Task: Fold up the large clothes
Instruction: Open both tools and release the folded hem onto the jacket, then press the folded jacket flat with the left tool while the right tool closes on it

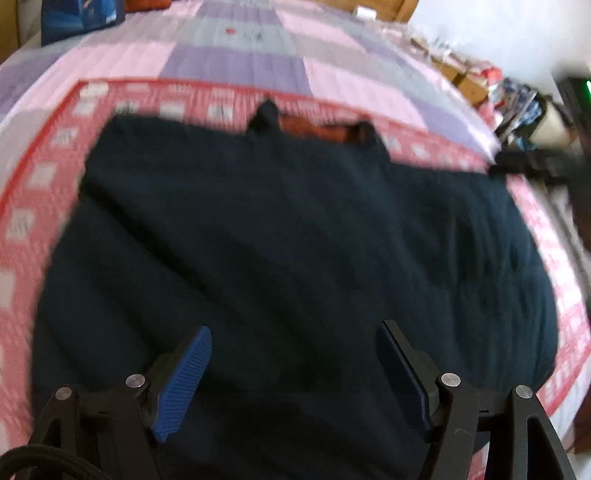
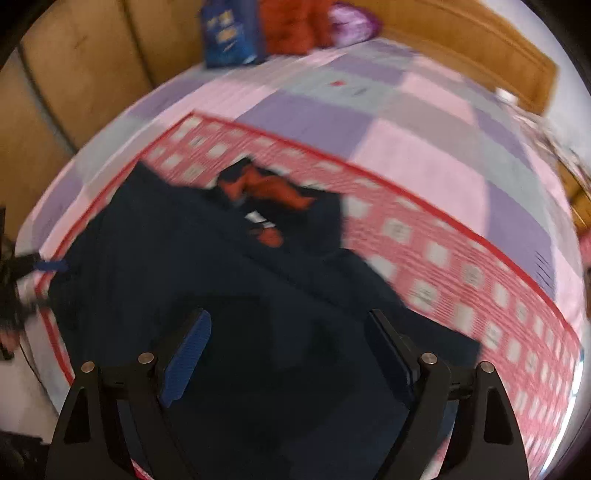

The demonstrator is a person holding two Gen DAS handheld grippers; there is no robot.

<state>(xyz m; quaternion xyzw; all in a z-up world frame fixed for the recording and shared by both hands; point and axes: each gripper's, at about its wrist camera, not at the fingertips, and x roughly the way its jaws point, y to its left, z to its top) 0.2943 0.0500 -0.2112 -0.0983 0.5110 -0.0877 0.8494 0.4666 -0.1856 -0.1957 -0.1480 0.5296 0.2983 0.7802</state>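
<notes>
A large dark navy garment (image 1: 280, 229) lies spread flat on a pink-and-red checked cloth (image 1: 40, 177) on the bed. Its collar end, with orange-red lining (image 1: 314, 131), points away from me. My left gripper (image 1: 294, 328) hovers over the garment's near part, open, with nothing between its blue pads. In the right wrist view the same garment (image 2: 221, 280) shows its orange lining (image 2: 266, 188) and a small white label. My right gripper (image 2: 288, 314) is open above it and holds nothing. Both views are blurred.
A pink, purple and grey patchwork quilt (image 1: 240, 62) covers the bed beyond the checked cloth (image 2: 443, 251). A blue bag (image 2: 229, 33), an orange bundle (image 2: 291, 26) and a shiny purple item (image 2: 351, 22) sit by the wooden headboard (image 2: 461, 44). Clutter (image 1: 509, 92) lines the bed's right side.
</notes>
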